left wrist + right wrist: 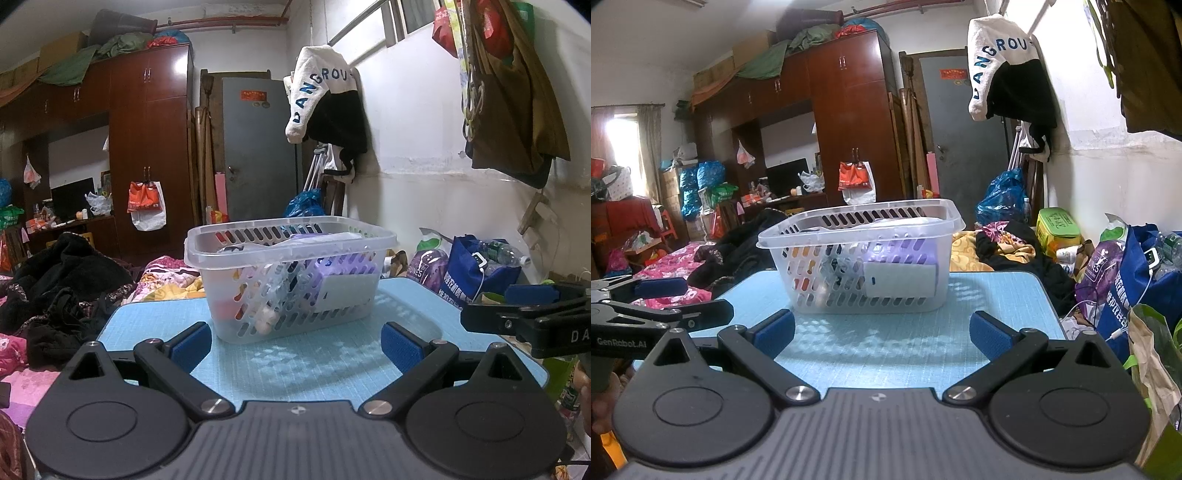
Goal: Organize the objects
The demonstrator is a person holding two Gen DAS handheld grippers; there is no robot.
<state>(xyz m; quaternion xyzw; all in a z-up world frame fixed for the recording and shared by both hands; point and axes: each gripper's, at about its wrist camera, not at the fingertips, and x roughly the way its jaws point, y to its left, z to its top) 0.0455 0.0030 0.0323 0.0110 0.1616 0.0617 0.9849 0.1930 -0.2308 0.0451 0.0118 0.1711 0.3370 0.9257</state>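
Observation:
A clear slotted plastic basket (291,280) (860,258) stands on the light blue table (325,362) (886,347). Inside it lie a purple pack (343,273) (908,254), a white card (349,291) (899,282) and several small items seen through the slots. My left gripper (297,345) hovers open over the table, just short of the basket, with nothing between its fingers. My right gripper (882,336) is also open and empty, facing the basket's long side. Each gripper shows at the edge of the other's view, the right gripper (524,314) and the left gripper (661,302).
A bed with black clothes (62,288) and floral bedding (676,266) lies left of the table. A blue bag (476,269) (1134,291), a purple packet (1097,273) and a green box (1058,229) crowd the right side by the wall. A dark wardrobe (147,147) stands behind.

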